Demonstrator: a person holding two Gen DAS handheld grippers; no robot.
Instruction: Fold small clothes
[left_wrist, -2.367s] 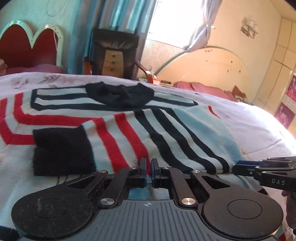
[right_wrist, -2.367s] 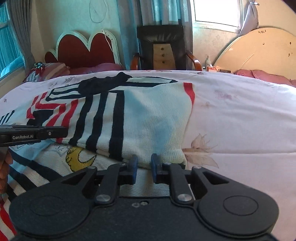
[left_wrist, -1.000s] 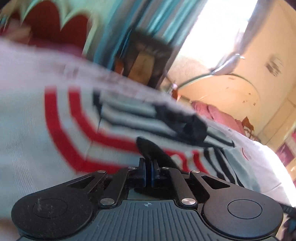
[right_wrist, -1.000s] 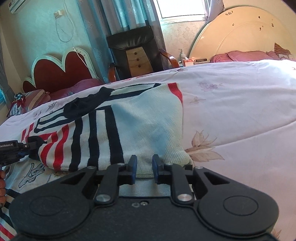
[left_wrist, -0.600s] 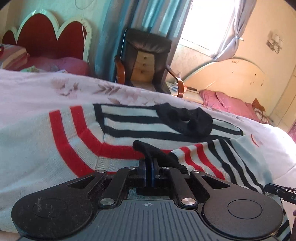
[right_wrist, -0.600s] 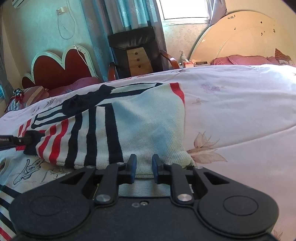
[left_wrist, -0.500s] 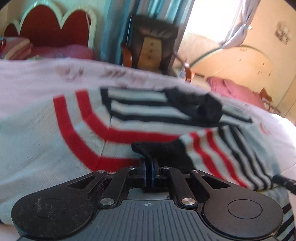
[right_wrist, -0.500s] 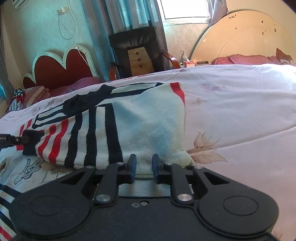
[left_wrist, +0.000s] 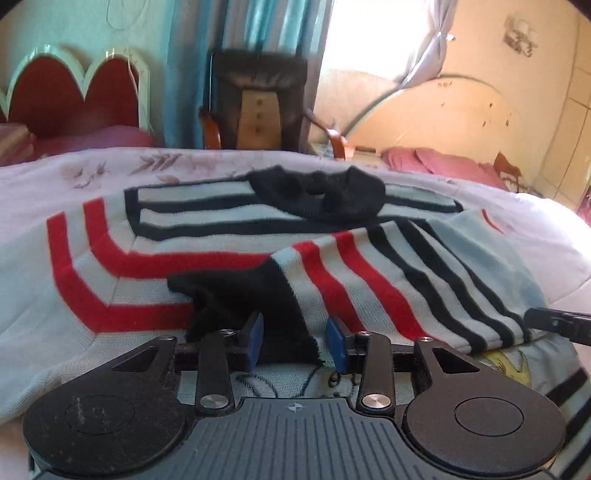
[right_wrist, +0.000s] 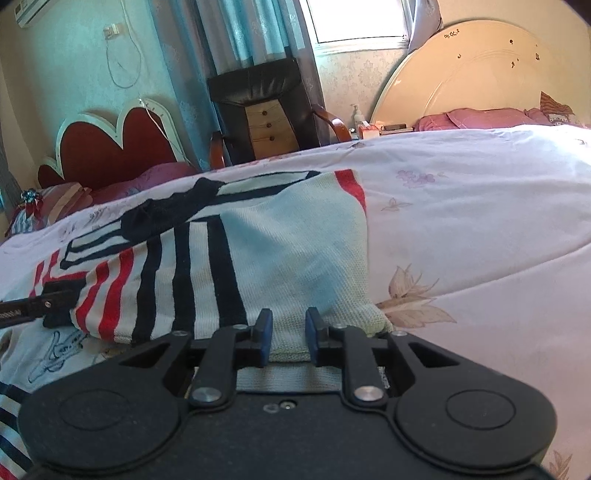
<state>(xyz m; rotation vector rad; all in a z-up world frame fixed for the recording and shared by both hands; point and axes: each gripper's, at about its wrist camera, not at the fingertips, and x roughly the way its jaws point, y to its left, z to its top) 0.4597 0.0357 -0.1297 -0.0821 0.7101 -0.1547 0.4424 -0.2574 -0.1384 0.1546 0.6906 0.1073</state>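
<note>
The striped sweater (left_wrist: 369, 266) lies spread on the bed (right_wrist: 480, 221), its right sleeve folded across the body. The left tool (left_wrist: 294, 341) has just been opening; the black cuff (left_wrist: 251, 291) sits loose between its pads, not pinched. The right tool (right_wrist: 289, 338) is narrow, clamped on the sweater's folded edge near the hem.

Both wrist cameras look low and close across the same sweater (left_wrist: 332, 266) toward the chair (right_wrist: 266, 114).

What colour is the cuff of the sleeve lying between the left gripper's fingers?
Black; the sleeve cuff shows best in the left wrist view, ahead of the left gripper.
</note>
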